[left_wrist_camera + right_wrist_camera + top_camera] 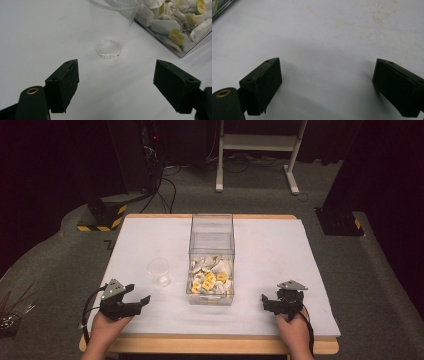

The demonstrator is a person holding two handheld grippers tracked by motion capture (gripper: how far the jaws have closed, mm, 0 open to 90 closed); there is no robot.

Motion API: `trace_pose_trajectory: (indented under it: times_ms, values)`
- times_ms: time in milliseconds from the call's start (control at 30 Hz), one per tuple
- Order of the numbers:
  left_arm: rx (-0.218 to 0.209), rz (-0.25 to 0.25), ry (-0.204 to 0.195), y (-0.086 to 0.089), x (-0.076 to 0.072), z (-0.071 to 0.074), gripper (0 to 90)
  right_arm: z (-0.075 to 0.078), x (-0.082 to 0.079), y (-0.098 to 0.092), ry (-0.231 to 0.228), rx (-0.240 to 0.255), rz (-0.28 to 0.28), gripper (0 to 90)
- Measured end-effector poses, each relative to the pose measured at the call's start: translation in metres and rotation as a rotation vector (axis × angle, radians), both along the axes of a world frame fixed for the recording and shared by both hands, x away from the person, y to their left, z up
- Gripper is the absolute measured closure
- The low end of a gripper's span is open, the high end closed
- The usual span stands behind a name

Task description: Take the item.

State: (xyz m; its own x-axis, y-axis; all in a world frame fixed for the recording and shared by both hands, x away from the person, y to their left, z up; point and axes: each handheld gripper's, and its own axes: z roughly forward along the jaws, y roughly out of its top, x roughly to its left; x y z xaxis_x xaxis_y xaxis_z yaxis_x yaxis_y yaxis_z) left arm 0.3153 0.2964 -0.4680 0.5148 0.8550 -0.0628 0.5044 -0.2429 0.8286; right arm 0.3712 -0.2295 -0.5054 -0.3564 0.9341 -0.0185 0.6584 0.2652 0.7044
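Between open hand-held grippers: clear cup, teabag bin.

Bare white tabletop ahead of the right gripper, clear cup straight ahead of the left gripper (jaws spread wide), tea-bag box beyond on its right

Tea bag tags: yellow with a red mark, lettering too small to read.
Elsewhere: no legible text.

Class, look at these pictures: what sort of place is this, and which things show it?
Probably a lab or recording workshop: a white-covered wooden table on grey carpet, loose black cables by dark equipment stands, and a hand-held black left gripper on the table.
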Motion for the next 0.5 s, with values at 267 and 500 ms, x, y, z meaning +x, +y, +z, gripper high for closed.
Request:
trace_pose_trajectory:
  times_ms: [267,500]
  values:
    - [-0.015,-0.013,-0.018,-0.0026,-0.0014,0.0048,21.4,-0.0001,0.0000,0.0001,-0.002,0.000,-0.001,8.5]
    - [-0.027,-0.018,-0.033,-0.0040,-0.0021,0.0085,21.6,-0.0001,-0.0001,0.0001,-0.002,0.000,-0.001,8.5]
